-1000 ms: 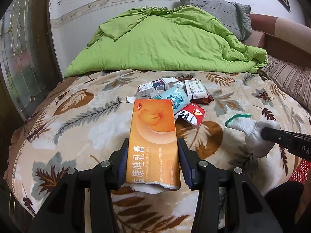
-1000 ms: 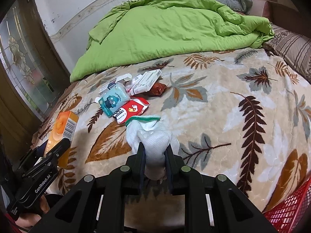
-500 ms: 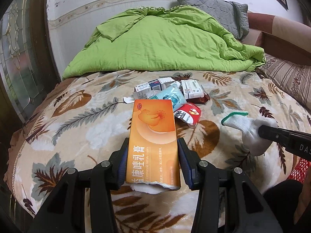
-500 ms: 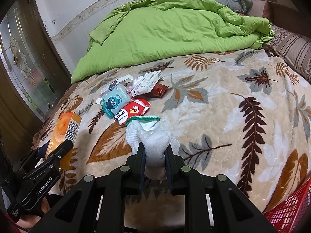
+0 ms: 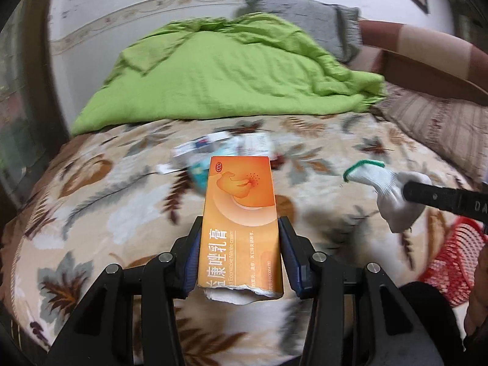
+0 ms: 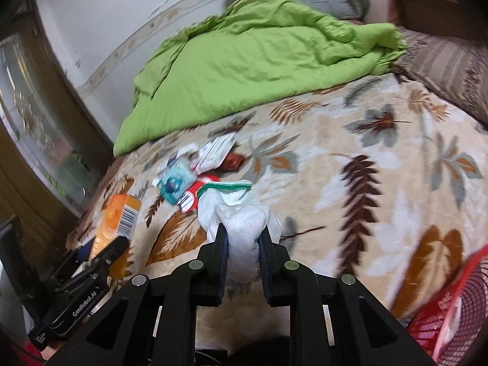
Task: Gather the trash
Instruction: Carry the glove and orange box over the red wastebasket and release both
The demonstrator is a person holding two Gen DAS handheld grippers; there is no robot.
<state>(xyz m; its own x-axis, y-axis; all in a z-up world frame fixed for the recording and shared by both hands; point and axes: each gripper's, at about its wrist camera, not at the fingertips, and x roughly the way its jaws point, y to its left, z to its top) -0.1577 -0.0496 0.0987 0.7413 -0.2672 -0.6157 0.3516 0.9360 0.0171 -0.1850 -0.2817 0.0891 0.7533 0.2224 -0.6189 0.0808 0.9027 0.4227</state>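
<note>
One orange box [image 5: 241, 213], one white glove [image 6: 241, 228], two claws

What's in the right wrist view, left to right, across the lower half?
Left gripper holding the orange box → white glove between the right gripper's fingers → red basket at the right edge.

The orange box [image 5: 241, 222] and the white glove [image 6: 241, 222] are being lifted away from the bed; the red basket [image 6: 451, 314] is being brought more into view at the near right.
</note>
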